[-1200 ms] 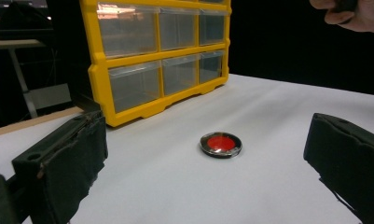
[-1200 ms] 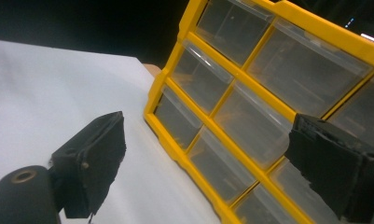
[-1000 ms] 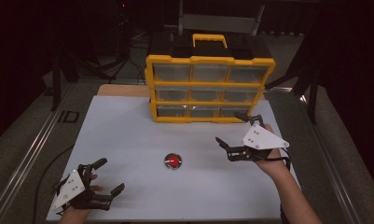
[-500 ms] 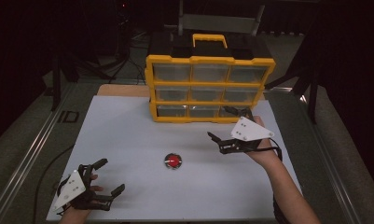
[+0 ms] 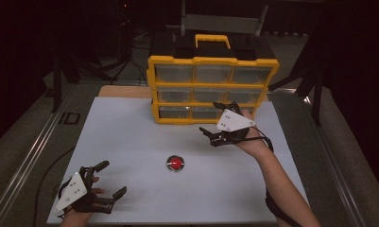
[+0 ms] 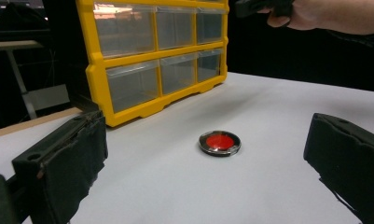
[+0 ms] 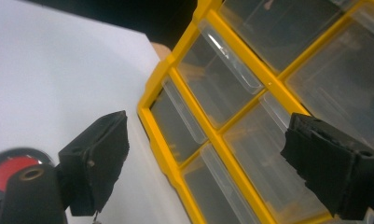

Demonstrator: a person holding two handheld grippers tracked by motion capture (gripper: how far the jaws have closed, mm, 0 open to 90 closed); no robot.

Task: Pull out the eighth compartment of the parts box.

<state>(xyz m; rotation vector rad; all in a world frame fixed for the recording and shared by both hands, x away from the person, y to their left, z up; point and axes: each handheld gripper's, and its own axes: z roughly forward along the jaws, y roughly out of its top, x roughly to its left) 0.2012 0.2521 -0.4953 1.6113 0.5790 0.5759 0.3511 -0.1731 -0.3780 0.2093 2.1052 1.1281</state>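
My left gripper [image 5: 99, 189] rests at the near left corner of the white table [image 5: 130, 142], its jaws spread wide with nothing between them. In the left gripper view the red disc [image 6: 219, 142] lies flat on the table, straight ahead between the jaws but well apart from them. From above the disc [image 5: 176, 163] sits near the middle of the table, alone.

My right gripper [image 5: 218, 120] hovers just in front of the bottom row of the yellow drawer cabinet [image 5: 211, 71], jaws also wide and empty. In the right gripper view they point at the clear drawers [image 7: 222, 140], tilted.

I judge the risk is here: the drawer handles are thin clear lips, so a tilted jaw may slip off one or catch two drawers together. A hard pull could also drag the whole cabinet forward, because nothing holds it. If the hand comes down carelessly, the cable could sweep the disc away.
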